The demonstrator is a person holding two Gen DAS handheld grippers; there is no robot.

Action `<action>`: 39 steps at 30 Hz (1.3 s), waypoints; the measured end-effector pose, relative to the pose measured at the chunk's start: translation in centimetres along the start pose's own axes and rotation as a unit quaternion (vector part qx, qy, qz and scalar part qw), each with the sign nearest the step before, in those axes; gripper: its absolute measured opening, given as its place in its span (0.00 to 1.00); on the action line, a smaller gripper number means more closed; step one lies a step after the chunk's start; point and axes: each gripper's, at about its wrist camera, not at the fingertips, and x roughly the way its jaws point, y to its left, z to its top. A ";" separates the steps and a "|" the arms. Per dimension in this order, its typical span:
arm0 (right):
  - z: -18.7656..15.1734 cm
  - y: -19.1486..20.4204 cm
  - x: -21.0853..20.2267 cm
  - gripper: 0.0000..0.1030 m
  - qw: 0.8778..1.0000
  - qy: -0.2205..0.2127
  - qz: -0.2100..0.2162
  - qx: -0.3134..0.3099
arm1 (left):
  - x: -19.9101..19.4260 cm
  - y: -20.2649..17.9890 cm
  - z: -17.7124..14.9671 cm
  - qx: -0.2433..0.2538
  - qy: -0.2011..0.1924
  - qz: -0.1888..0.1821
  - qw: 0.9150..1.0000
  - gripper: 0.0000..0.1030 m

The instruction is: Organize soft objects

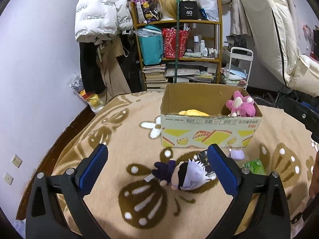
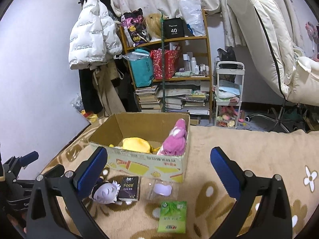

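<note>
A cardboard box [image 1: 209, 127] [image 2: 143, 159] stands on the beige patterned blanket. Inside it lie a pink plush [image 1: 241, 104] [image 2: 175, 139] and a yellow plush [image 1: 192, 112] [image 2: 136, 143]. In front of the box a small doll with white hair and a black blindfold [image 1: 185, 176] [image 2: 105, 192] lies on the blanket. My left gripper [image 1: 157, 165] is open, hovering just above the doll with nothing between its fingers. My right gripper [image 2: 159, 171] is open and empty, above a black tissue pack [image 2: 128, 188], a clear-wrapped lilac item [image 2: 162, 188] [image 1: 237, 154] and a green packet [image 2: 172, 217] [image 1: 254, 166].
Beyond the bed stand a wooden shelf [image 1: 177, 45] [image 2: 167, 65] with bags, bottles and stacked books, hanging coats [image 1: 101, 16], and a white trolley [image 1: 237, 67] [image 2: 228, 93]. A folded mattress [image 2: 269, 39] leans at the right. The left gripper's body [image 2: 18, 177] shows at the right wrist view's left edge.
</note>
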 end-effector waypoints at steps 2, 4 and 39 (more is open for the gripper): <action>-0.3 0.0 -0.2 1.00 1.000 0.004 -0.002 0.001 | 0.1 0.1 -0.1 0.000 0.006 -0.004 1.000 0.96; -0.7 -0.1 -0.4 1.00 1.000 0.008 -0.003 0.003 | 0.1 0.2 -0.2 -0.001 0.010 -0.006 1.000 0.96; -5.5 -1.1 7.2 1.00 0.982 0.184 -0.035 0.031 | 9.5 -1.7 -1.9 0.003 0.167 -0.070 0.983 0.96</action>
